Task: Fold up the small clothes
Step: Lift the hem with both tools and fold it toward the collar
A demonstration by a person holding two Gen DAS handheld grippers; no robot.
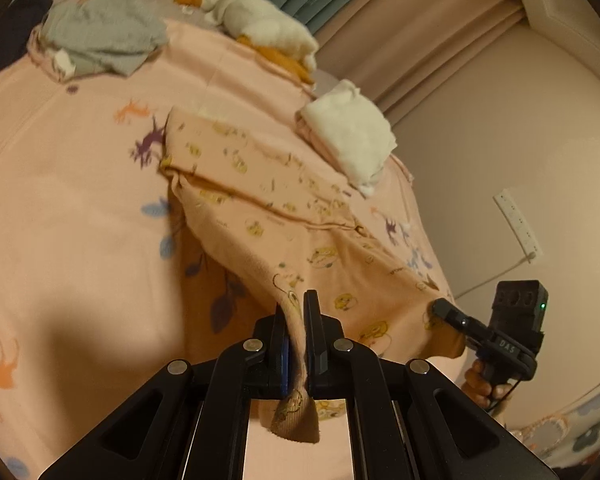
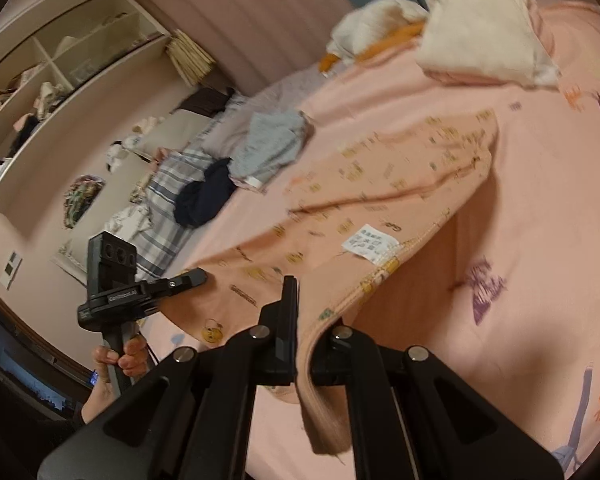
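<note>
Both claws, left gripper [image 1: 295, 320] and right gripper [image 2: 304, 320], clamped onto peach garment [image 1: 283, 216] edge, lifted off bedspread [image 1: 71, 184] to spread fabric taut for folding.

The left wrist view sits close behind the left claw [image 1: 295, 312] at the bottom centre of its frame and faces out low across the pink animal-print bedspread [image 1: 79, 200] toward the beige pleated curtains [image 1: 440, 40] at the upper right. The right wrist view sits equally close behind the right claw [image 2: 304, 300] and faces over the same bed toward the white open wall shelving [image 2: 51, 80] at the upper left. Both share the peach garment with yellow cartoon prints [image 1: 283, 208], the folded white cloth stack [image 1: 352, 132] and the crumpled grey cloth [image 1: 99, 40], and each sees the other claw at a lower edge.
</note>
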